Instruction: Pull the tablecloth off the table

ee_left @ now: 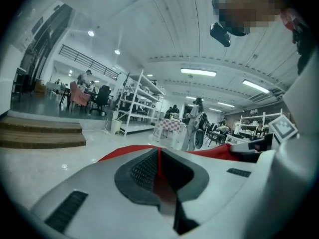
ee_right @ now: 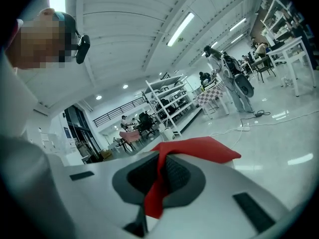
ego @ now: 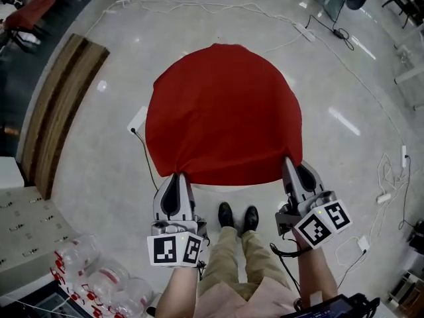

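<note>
The pull has barely begun. In the head view the left claw (ego: 177, 175) and the right claw (ego: 289, 159) each sit at the near hem of the red cloth (ego: 222, 111), one at each end of a hem drawn straight between them. The rest of the cloth lies spread as a wide disc that hides the worktop, so gripping appears done, while dragging it clear is all left to do.

Only the head view shows this whole layout, along with the person's shoes (ego: 238, 216) just behind the hem and cables on the floor (ego: 344, 151). It does not show the pinch itself. The left gripper view does: the jaws are closed on a thin red fold, with more cloth beyond them. The right gripper view shows jaws clamped on a thicker bunched strip whose loose end hangs towards the camera. Both also show distant shelves (ee_left: 139, 103), which the head view lacks.
</note>
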`<state>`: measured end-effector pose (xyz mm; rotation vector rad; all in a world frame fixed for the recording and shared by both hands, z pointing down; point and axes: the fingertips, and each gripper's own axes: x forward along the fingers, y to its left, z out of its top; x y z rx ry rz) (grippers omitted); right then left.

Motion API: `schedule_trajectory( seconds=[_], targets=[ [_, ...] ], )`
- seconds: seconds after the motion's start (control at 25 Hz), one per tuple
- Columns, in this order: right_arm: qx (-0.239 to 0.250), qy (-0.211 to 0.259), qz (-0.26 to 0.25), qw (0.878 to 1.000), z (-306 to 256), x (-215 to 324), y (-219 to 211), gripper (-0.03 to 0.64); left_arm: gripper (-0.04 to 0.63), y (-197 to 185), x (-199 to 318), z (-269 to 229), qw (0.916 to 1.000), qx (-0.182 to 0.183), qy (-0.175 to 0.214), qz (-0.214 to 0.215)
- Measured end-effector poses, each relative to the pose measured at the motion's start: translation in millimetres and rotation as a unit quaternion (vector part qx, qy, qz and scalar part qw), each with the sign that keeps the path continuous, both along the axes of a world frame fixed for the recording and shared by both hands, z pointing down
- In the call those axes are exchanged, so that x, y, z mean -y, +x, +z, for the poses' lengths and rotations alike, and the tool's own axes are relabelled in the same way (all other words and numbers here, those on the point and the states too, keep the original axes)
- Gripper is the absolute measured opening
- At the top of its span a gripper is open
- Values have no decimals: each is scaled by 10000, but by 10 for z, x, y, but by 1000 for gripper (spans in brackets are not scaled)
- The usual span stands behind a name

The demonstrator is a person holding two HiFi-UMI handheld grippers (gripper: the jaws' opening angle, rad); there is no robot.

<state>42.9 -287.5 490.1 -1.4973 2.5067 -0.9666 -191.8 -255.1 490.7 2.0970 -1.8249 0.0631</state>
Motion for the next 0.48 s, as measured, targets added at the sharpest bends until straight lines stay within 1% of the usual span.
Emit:
schedule_trajectory(
  seconds=[0.16, 0.24, 0.4, 0.48],
  targets=[
    [4, 214, -61, 9998, -244, 128, -52, 26, 37, -41, 127, -206, 9997, 135, 213, -19],
    [5, 237, -61, 9997, -345, 156, -49, 26, 37, -36, 166, -301, 9995, 191, 241, -6],
    [32, 397, -60, 9992, -533, 201, -84, 26, 37, -78, 220, -485, 9992, 156, 374, 29],
    [36, 443, -66, 9990, -609, 186, -100, 26, 37, -92, 221, -567, 9988, 208, 435, 66]
  ],
)
